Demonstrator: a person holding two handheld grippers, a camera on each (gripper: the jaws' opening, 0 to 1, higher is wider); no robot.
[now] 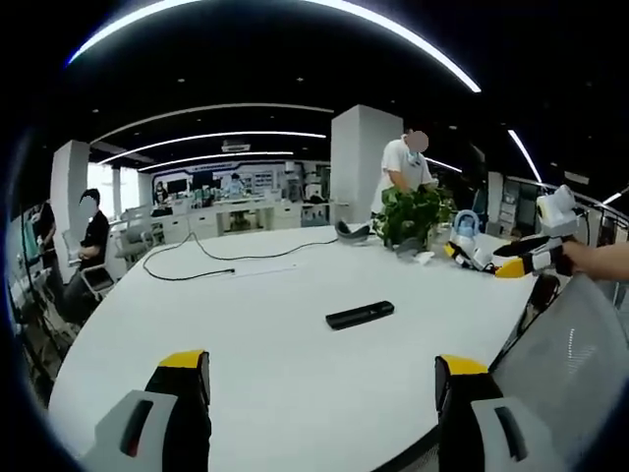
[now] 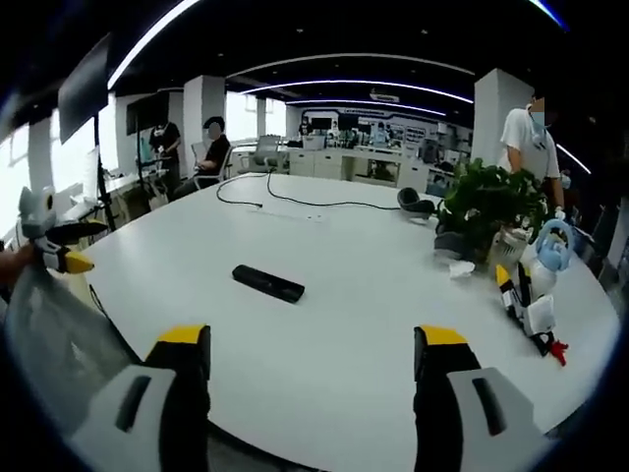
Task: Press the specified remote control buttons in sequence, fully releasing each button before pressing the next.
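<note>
A black remote control (image 1: 360,315) lies flat on the white round table (image 1: 275,383), well ahead of my left gripper (image 1: 322,379), whose yellow-tipped jaws stand wide apart with nothing between them. In the right gripper view the same remote (image 2: 268,283) lies ahead and a little left of my right gripper (image 2: 312,354), also open and holding nothing. The right gripper (image 1: 536,258) shows at the right edge of the left gripper view, held by a hand. The left gripper (image 2: 51,244) shows at the left edge of the right gripper view.
A potted plant (image 2: 488,206) stands at the table's far side beside a toy robot figure (image 2: 531,285) and black headphones (image 2: 418,205). A black cable (image 2: 285,200) trails over the table. A mesh chair back (image 1: 575,354) is close by. People sit and stand behind.
</note>
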